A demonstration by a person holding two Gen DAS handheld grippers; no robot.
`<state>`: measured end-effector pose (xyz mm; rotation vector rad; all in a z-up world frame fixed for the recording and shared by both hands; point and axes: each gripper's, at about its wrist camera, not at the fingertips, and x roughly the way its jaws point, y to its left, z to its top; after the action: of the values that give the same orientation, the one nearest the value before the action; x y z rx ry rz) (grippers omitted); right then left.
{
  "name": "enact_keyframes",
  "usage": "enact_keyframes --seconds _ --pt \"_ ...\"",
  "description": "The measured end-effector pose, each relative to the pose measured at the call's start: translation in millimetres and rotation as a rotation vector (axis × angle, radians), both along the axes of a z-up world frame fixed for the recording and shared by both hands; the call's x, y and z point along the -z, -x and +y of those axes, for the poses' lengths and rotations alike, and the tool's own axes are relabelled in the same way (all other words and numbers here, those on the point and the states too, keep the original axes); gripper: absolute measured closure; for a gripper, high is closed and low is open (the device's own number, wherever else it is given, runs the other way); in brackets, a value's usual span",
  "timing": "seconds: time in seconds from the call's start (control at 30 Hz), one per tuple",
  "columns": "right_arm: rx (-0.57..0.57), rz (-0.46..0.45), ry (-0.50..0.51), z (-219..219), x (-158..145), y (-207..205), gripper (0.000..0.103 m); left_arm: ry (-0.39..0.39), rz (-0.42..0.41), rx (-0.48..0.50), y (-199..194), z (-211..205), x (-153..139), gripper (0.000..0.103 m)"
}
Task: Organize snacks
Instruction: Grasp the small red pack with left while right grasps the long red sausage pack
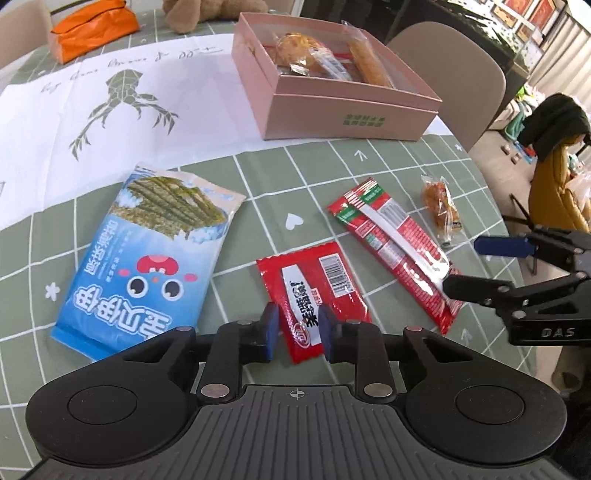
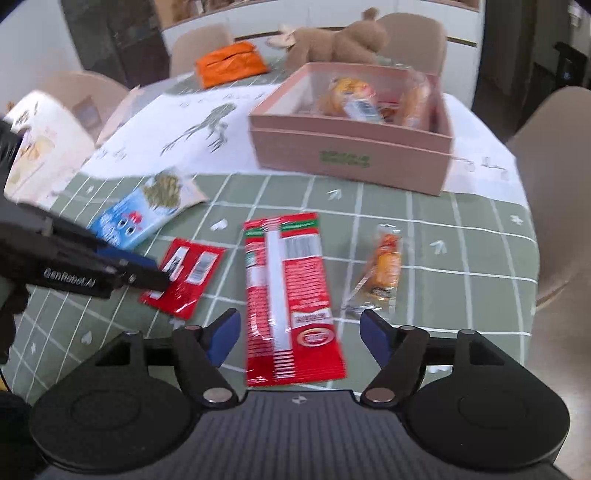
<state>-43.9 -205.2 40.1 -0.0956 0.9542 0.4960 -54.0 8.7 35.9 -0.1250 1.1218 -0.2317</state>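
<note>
A small red packet (image 1: 314,284) (image 2: 184,277) lies flat on the green checked tablecloth. My left gripper (image 1: 298,332) (image 2: 155,275) is shut on its near end, with the blue pads pressing on the wrapper. A long red packet (image 1: 395,243) (image 2: 291,295) lies between the fingers of my right gripper (image 2: 299,328) (image 1: 461,265), which is open and clear of it on both sides. Further objects are a blue seaweed snack bag (image 1: 147,258) (image 2: 125,218) on the left, a small orange wrapped snack (image 1: 441,210) (image 2: 384,266) on the right, and at the back a pink box (image 1: 351,110) (image 2: 351,155) holding several wrapped snacks.
A white sheet with a frog drawing (image 1: 122,92) (image 2: 207,125) lies under the box. An orange pouch (image 1: 92,26) (image 2: 231,62) and a brown plush toy (image 1: 207,11) (image 2: 340,40) sit at the far edge. Beige chairs (image 1: 454,74) ring the round table.
</note>
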Motion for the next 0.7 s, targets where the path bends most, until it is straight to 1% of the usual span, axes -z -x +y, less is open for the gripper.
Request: enact_keyframes --seconds 0.07,0.17,0.2,0.3,0.37,0.43,0.5,0.57,0.6,0.63,0.7 --pt "0.019 0.025 0.001 -3 3 -3 0.031 -0.023 -0.021 -0.011 1 -7 -6 0.075" --pt "0.014 0.044 0.028 -1 11 -3 0.031 -0.048 -0.044 0.014 -1 -23 -13 0.074" --pt "0.01 0.047 0.05 1 15 -2 0.03 -0.069 -0.047 0.03 -2 -30 -13 0.073" --pt "-0.001 0.018 0.086 4 19 2 0.026 -0.145 -0.044 0.09 -7 -53 -7 0.073" --pt "-0.001 0.016 0.087 4 20 3 0.025 -0.187 -0.059 0.121 -6 -62 -4 0.07" --pt "0.001 0.015 0.092 3 21 3 0.022 -0.216 -0.066 0.148 -5 -69 -3 0.066" --pt "0.0 0.008 0.1 2 23 4 0.017 -0.224 -0.073 0.163 -4 -68 -3 0.064" --pt "-0.002 -0.001 0.109 3 24 6 0.015 -0.264 -0.083 0.168 -2 -65 -1 0.061" --pt "-0.003 -0.003 0.113 4 24 6 0.015 -0.278 -0.084 0.158 -1 -61 -1 0.057" --pt "-0.005 -0.003 0.116 4 25 7 0.014 -0.283 -0.082 0.138 0 -54 1 0.055" --pt "-0.005 -0.005 0.117 4 25 7 0.013 -0.275 -0.082 0.11 0 -43 1 0.054"
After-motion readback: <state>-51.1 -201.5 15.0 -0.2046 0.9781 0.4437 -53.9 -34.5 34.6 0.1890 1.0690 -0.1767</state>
